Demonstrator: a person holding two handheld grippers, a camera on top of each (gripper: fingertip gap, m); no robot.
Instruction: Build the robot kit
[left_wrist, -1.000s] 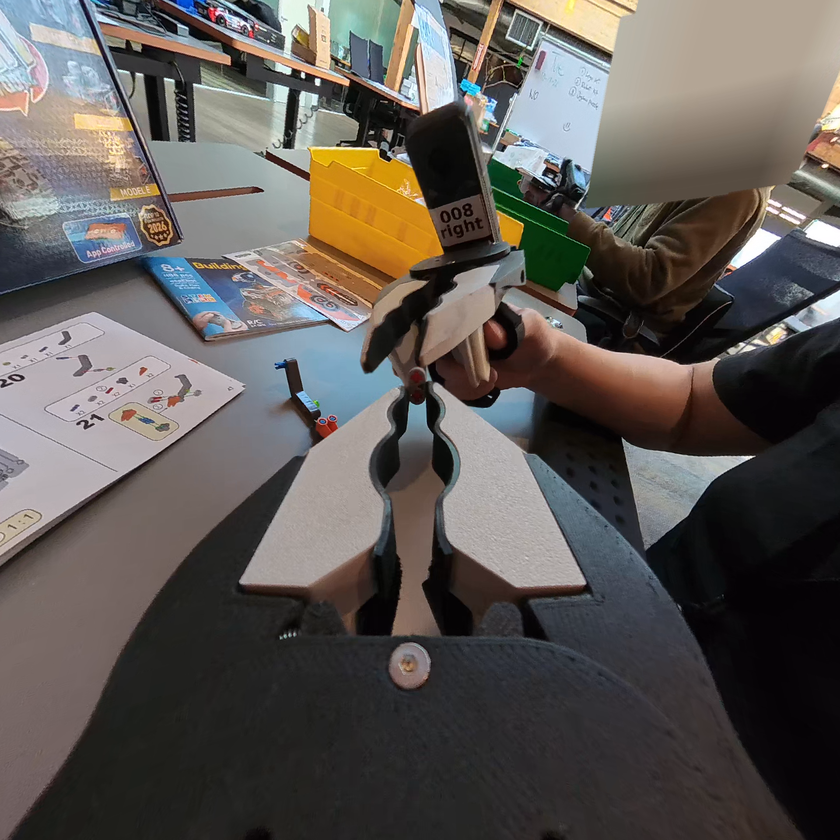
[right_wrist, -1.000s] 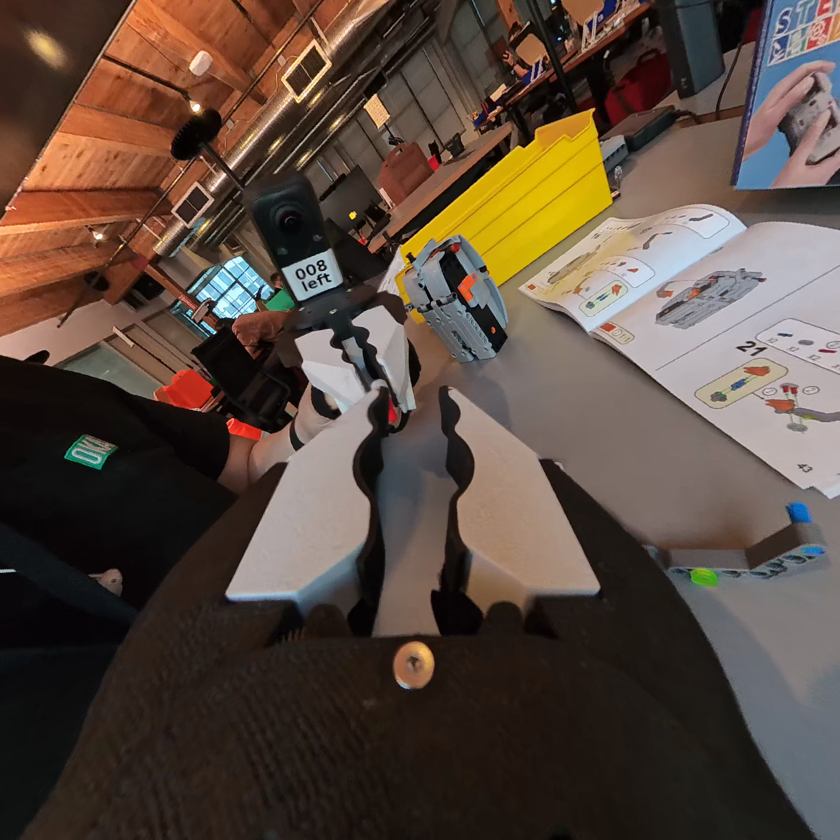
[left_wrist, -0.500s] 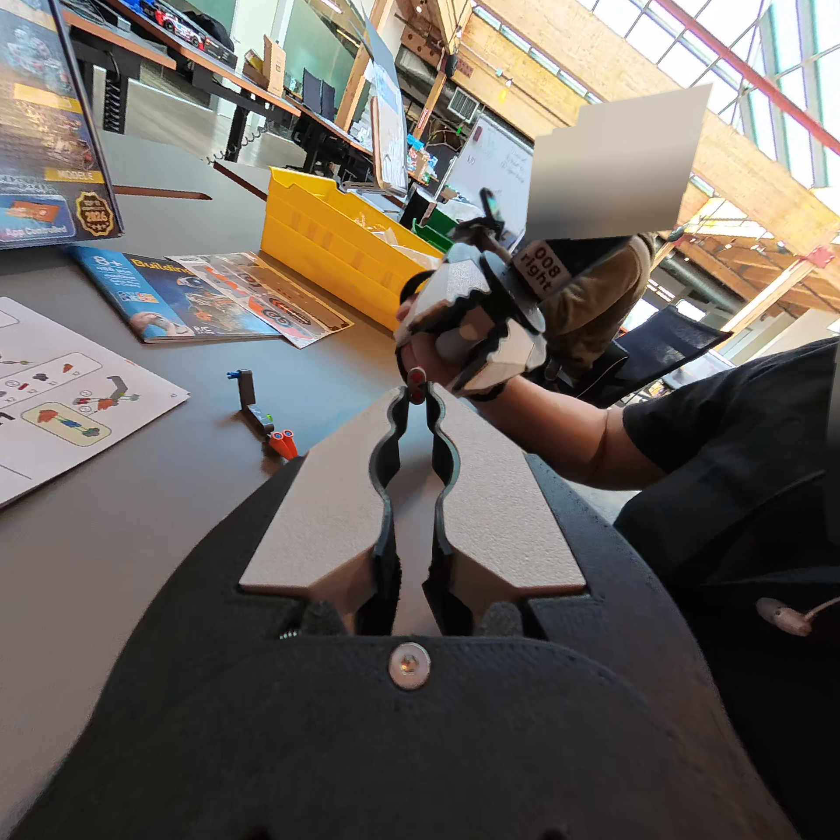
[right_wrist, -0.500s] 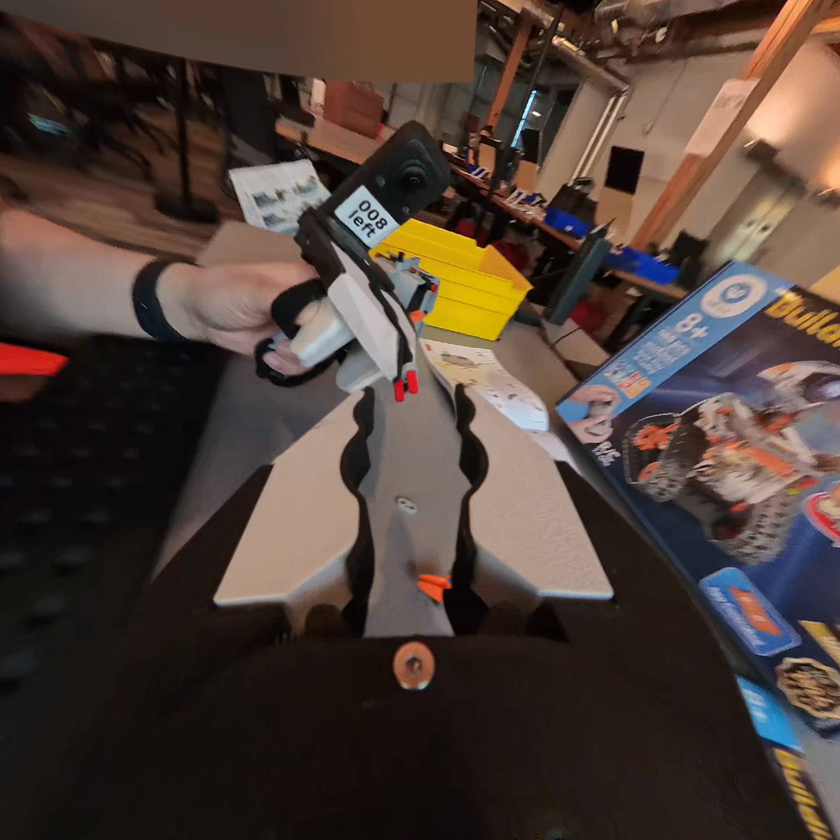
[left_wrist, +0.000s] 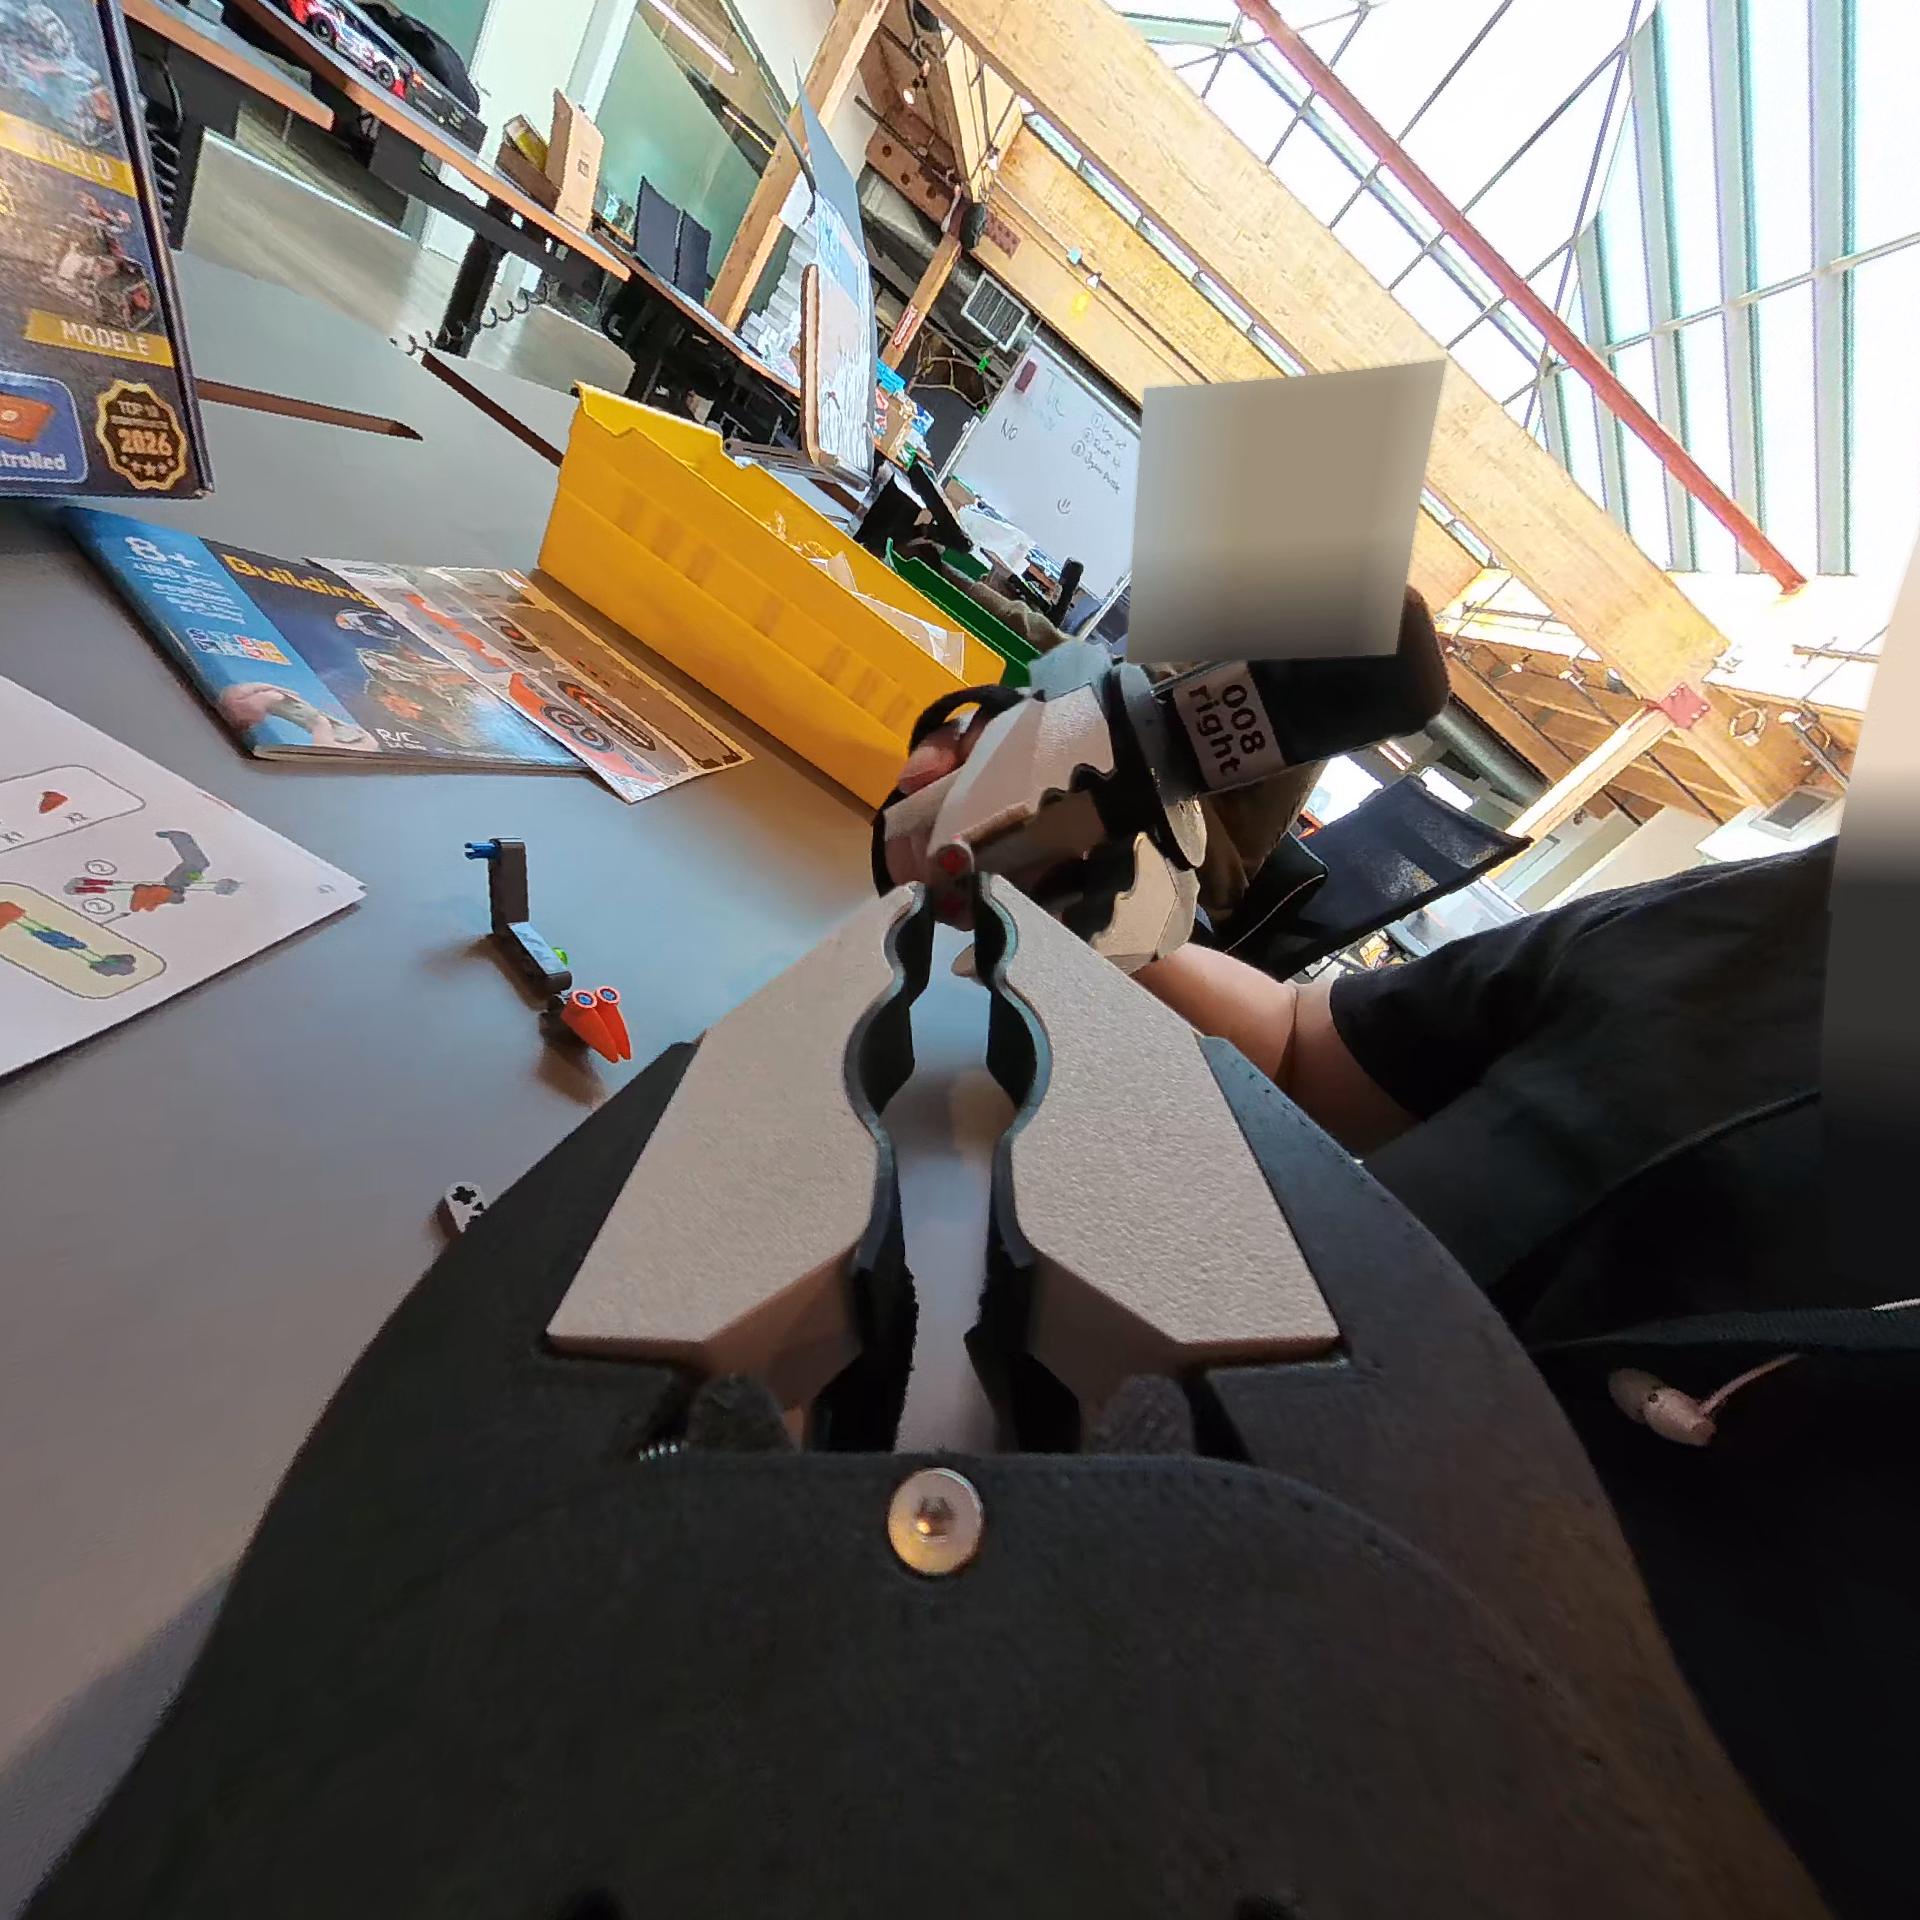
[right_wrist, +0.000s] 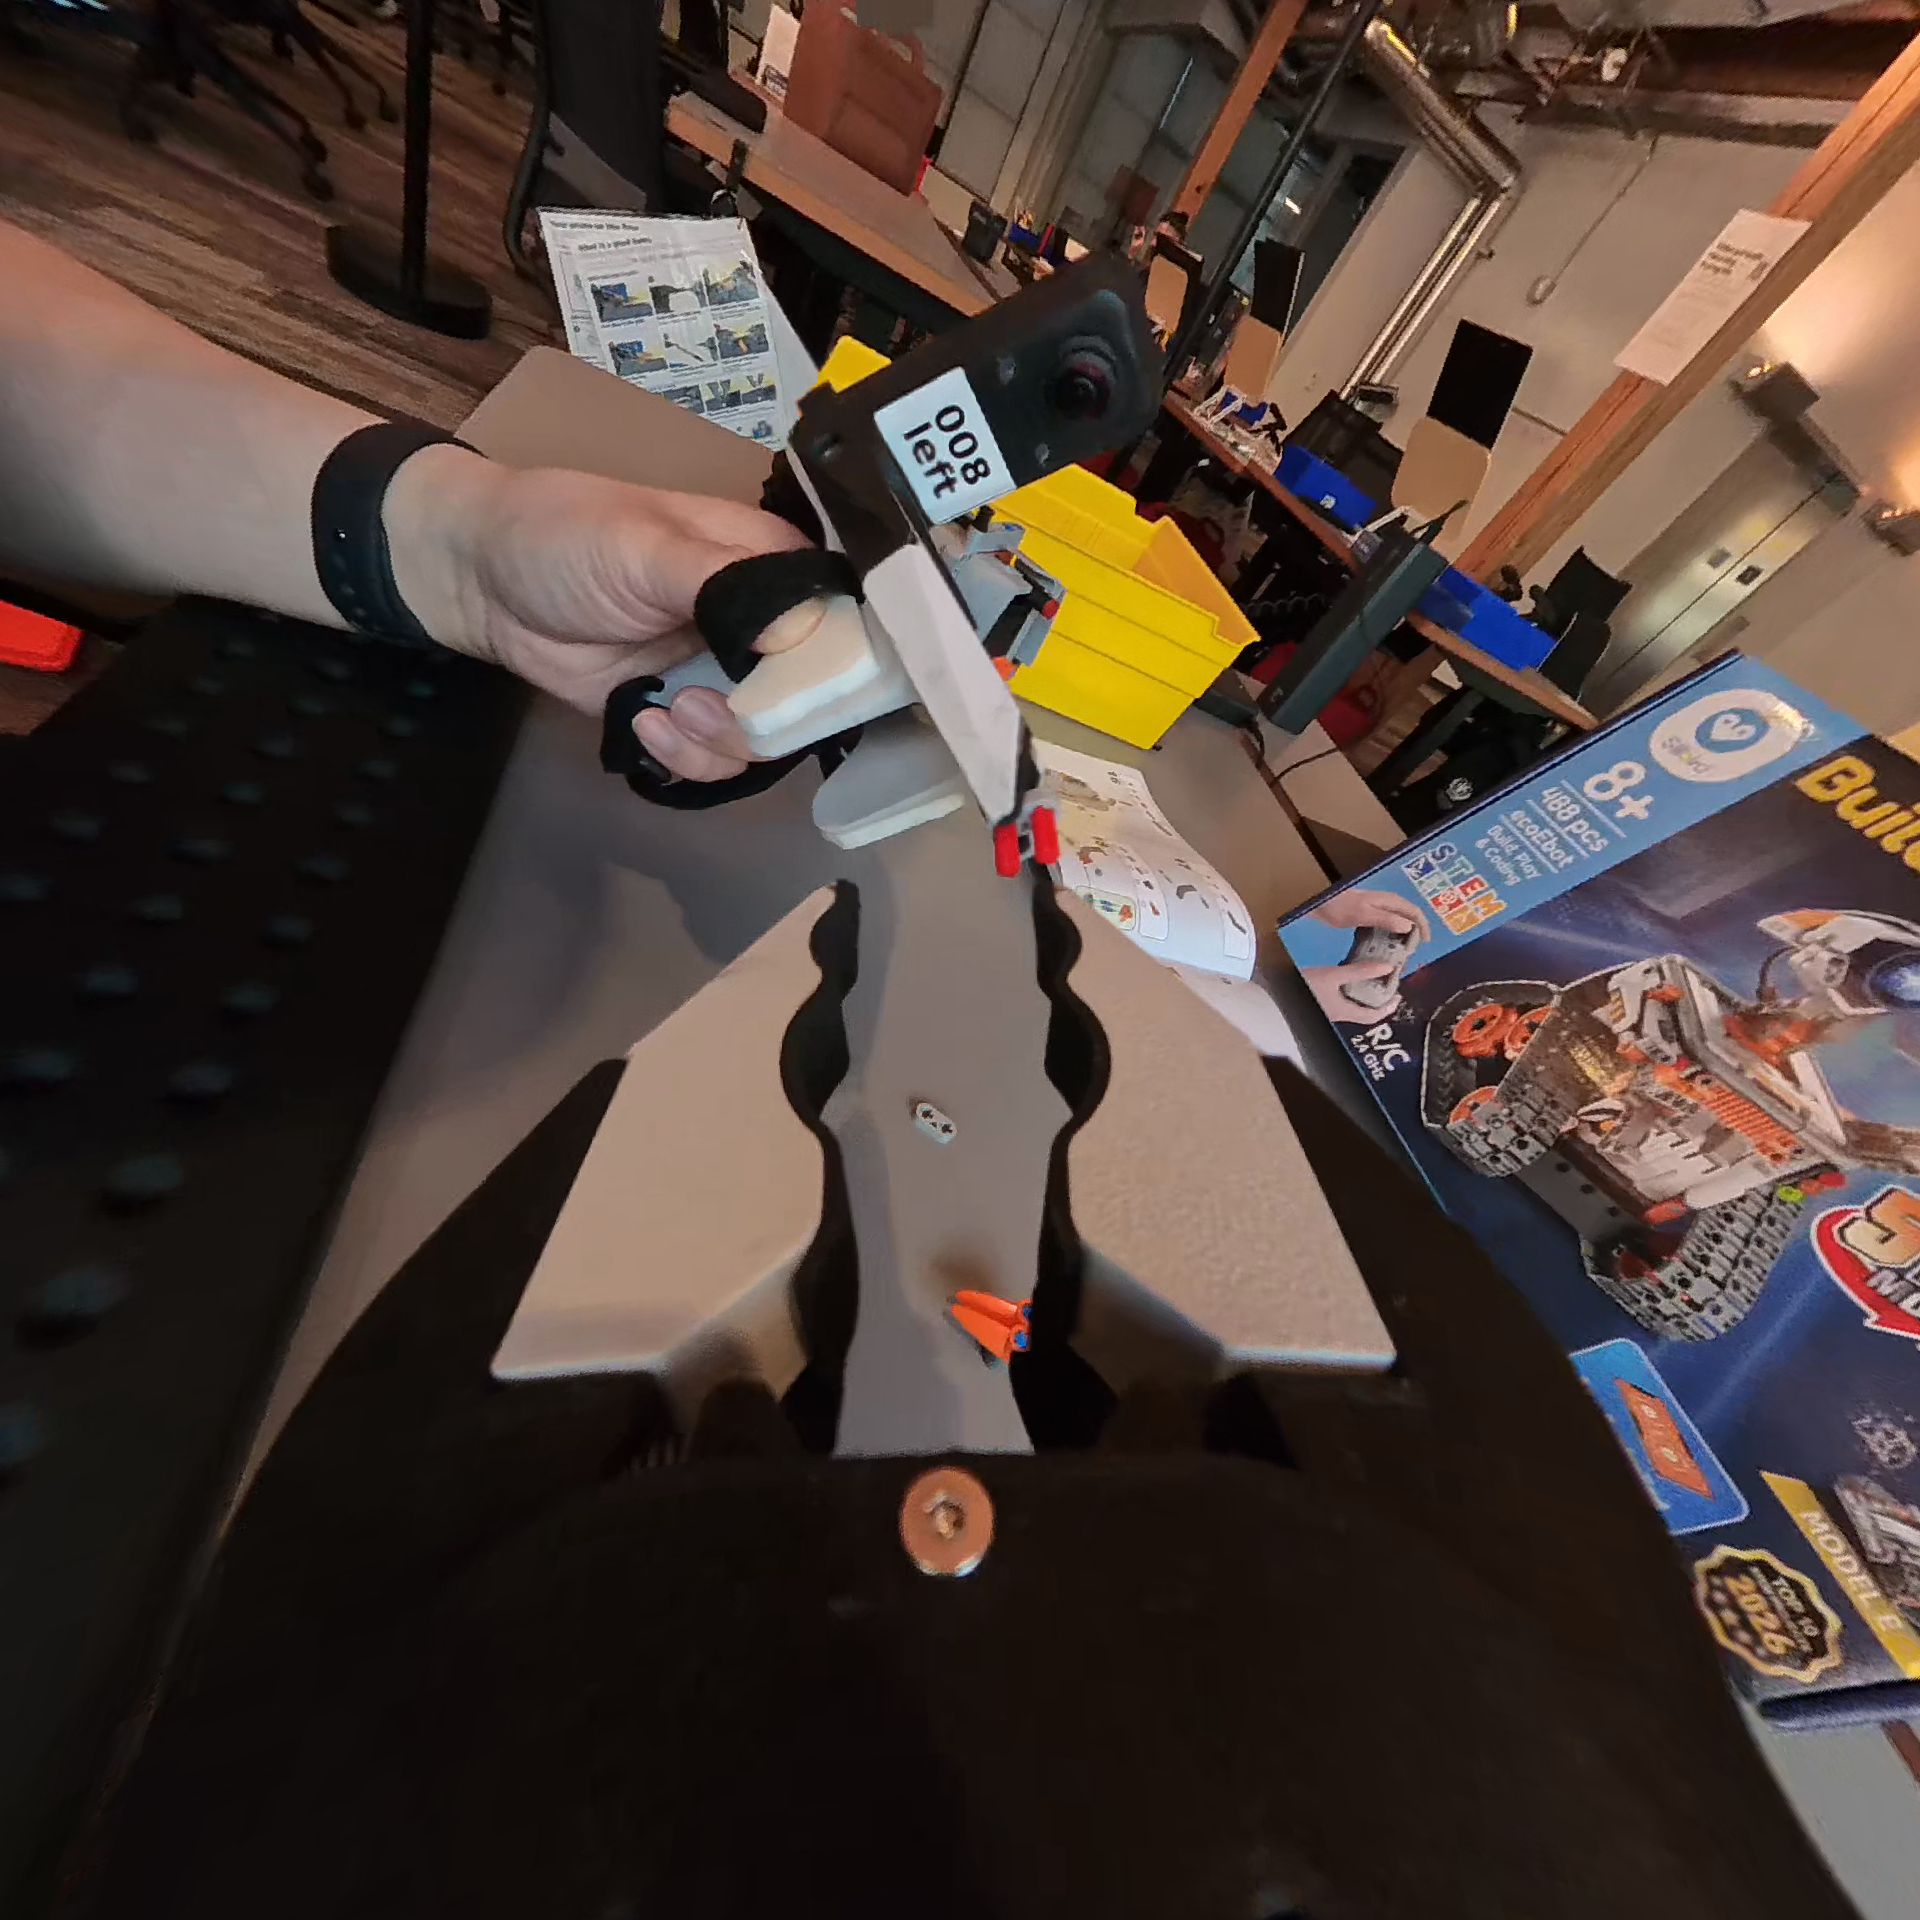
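Small red plastic pin piece (right_wrist: 1023, 840), two round red ends, sits pinched at the tips of the left gripper (right_wrist: 1016, 826), raised above the grey table (left_wrist: 312, 1195). Likely light, rigid, smooth, easy to drop; best taken across its exposed red ends. Right gripper (right_wrist: 943, 925) has its jaws spread, holding nothing, tips just beside the pin. Below on the table: orange cone pieces (left_wrist: 597, 1013) touching a dark grey angled beam (left_wrist: 520, 920), small white connector (right_wrist: 933, 1123). Far: yellow plastic bin (left_wrist: 748, 613), open instruction sheet (left_wrist: 125, 883), blue toy box (right_wrist: 1621, 1122) at right.
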